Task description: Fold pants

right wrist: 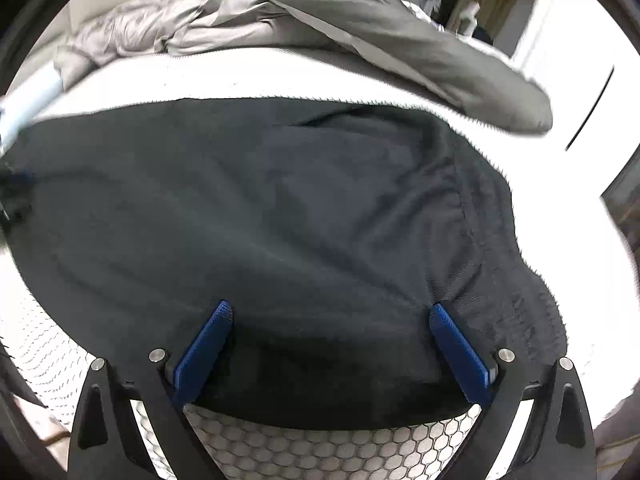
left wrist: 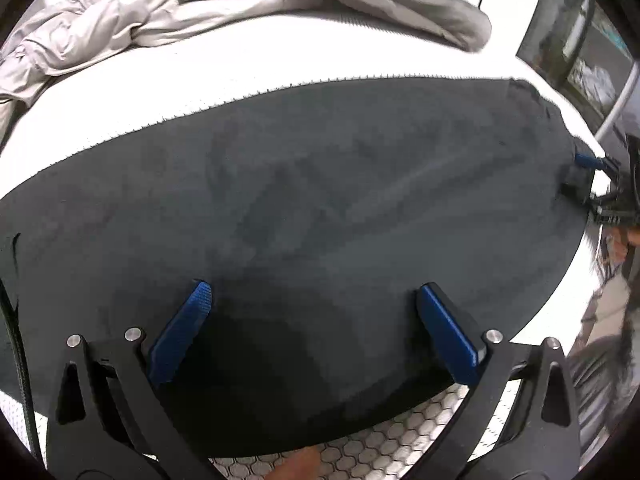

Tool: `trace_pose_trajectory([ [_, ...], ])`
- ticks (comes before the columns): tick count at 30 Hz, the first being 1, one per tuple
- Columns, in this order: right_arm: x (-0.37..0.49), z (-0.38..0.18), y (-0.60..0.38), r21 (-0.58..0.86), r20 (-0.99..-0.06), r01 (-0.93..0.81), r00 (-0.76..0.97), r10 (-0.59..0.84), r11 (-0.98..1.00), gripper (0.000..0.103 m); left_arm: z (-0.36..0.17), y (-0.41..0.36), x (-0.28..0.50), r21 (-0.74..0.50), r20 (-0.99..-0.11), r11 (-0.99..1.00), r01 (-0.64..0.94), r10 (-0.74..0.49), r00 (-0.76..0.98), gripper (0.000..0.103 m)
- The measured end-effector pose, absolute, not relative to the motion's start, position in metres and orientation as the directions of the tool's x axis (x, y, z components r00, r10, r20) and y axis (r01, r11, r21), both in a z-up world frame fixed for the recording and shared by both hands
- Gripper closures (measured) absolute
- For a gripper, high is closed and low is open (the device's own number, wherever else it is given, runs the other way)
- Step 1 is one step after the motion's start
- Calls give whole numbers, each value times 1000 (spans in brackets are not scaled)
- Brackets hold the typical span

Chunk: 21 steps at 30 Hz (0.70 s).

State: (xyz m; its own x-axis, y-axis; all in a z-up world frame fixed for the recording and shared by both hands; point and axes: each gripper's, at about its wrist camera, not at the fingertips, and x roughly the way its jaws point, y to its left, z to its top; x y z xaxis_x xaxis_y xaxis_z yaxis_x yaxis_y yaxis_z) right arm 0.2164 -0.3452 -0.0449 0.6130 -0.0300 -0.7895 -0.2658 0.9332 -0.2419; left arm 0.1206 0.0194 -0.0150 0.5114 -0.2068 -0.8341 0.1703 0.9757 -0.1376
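Dark pants point(left wrist: 304, 208) lie spread flat across a white mattress point(left wrist: 200, 76) with a hexagon-quilt cover, filling the centre of both frames. In the right wrist view the pants point(right wrist: 280, 220) show a gathered waistband at the right of the frame.

Left hand-held gripper point(left wrist: 314, 292): 2 blue fingers spread wide, lower centre, over the pants' near edge, pinching nothing. Right hand-held gripper point(right wrist: 330, 312): also spread wide, lower centre, over the near edge by the waistband, empty. (The right hand-held gripper also shows at the far right edge of the left wrist view point(left wrist: 588, 168), at the pants' end; blurred.)

Clutter: crumpled grey duvet point(left wrist: 132, 20) at upper left of frame, with a grey pillow point(right wrist: 400, 36) across the top, both beyond the pants and apart from them. No readable labels or writing.
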Motion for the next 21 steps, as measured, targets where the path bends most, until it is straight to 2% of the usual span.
trace_pose_trajectory([
  [4, 221, -29, -289, -121, -769, -353, 624, 137, 928, 2, 4, 5, 124, -157, -795, 966, 204, -247, 554, 1],
  [8, 247, -41, -239, -70, -781, -348, 602, 165, 935, 2, 3, -22, 159, -104, -815, 973, 204, -201, 543, 1],
  [11, 281, -59, -229, -41, -822, -365, 542, 176, 930, 2, -21, -32, 189, -89, -871, 980, 180, -164, 462, 1],
  [13, 301, -71, -243, -70, -849, -376, 509, 143, 924, 2, -34, -29, 199, -84, -885, 982, 170, -152, 440, 0],
  [16, 305, -70, -271, -176, -837, -328, 546, 35, 928, 1, -29, -19, 195, -64, -884, 984, 165, -133, 448, 0],
  [19, 313, -59, -325, -207, -813, -160, 576, -78, 965, 0, -29, -1, 187, -69, -881, 986, 153, -132, 454, 0],
  [20, 317, -61, -335, -256, -801, -101, 580, -152, 961, 1, -28, 3, 184, -61, -881, 987, 147, -122, 457, 0],
  [21, 317, -59, -346, -249, -799, -84, 581, -156, 965, 3, -26, 4, 183, -56, -881, 988, 142, -116, 459, 0],
])
